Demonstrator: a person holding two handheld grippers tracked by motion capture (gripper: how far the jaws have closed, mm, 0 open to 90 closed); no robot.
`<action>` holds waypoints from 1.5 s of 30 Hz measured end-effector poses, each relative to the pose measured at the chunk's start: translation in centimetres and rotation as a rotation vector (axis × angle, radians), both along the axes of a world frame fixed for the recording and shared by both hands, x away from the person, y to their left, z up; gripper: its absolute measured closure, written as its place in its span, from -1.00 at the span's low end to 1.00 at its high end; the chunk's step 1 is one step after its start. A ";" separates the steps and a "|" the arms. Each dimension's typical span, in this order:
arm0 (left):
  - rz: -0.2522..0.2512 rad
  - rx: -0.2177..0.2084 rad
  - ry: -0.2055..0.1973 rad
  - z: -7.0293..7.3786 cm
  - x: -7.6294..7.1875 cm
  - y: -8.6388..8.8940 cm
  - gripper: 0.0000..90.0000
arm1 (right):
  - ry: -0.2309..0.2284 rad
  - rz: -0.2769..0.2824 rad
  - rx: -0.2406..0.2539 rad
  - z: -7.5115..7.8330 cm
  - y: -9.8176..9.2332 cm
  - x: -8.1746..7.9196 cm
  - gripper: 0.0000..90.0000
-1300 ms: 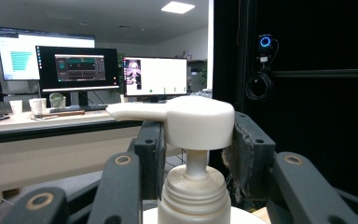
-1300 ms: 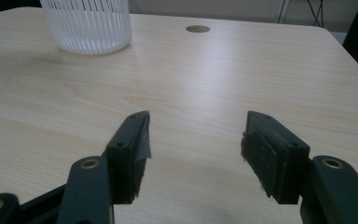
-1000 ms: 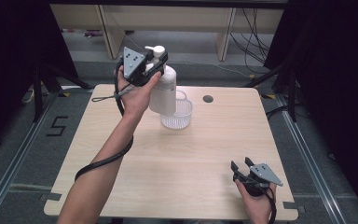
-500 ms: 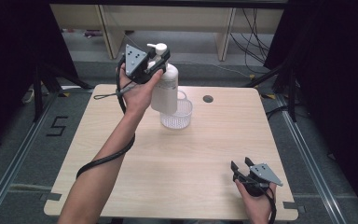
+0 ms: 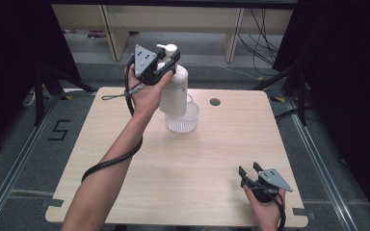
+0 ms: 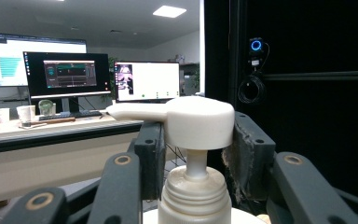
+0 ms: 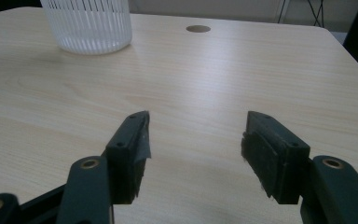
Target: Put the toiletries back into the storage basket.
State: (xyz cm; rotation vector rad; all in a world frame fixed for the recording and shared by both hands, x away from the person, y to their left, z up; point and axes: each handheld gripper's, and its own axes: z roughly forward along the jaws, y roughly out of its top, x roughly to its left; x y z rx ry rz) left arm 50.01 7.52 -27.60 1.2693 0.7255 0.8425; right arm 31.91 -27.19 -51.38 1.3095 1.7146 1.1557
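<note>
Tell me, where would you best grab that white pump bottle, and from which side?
Probably at the pump head, coming in level from the side away from the spout. The left gripper does just that: its jaws clamp the head's sides, the narrow neck sits below them, and the pump bottle hangs above the clear basket.

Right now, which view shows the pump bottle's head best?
The left gripper view: the pump head sits close up between that gripper's jaws, spout and collar clear. The high view shows it small, atop the bottle above the basket.
</note>
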 end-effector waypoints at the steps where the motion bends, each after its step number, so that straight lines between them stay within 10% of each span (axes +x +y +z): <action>1: 0.000 -0.001 0.001 0.0 0.1 0.0 0.31 | 0.000 0.000 0.000 0.0 0.0 0.0 -0.08; 45: -0.002 0.031 0.037 -1.7 2.6 -1.3 0.31 | -0.005 0.009 0.014 0.1 -0.1 -0.1 -0.08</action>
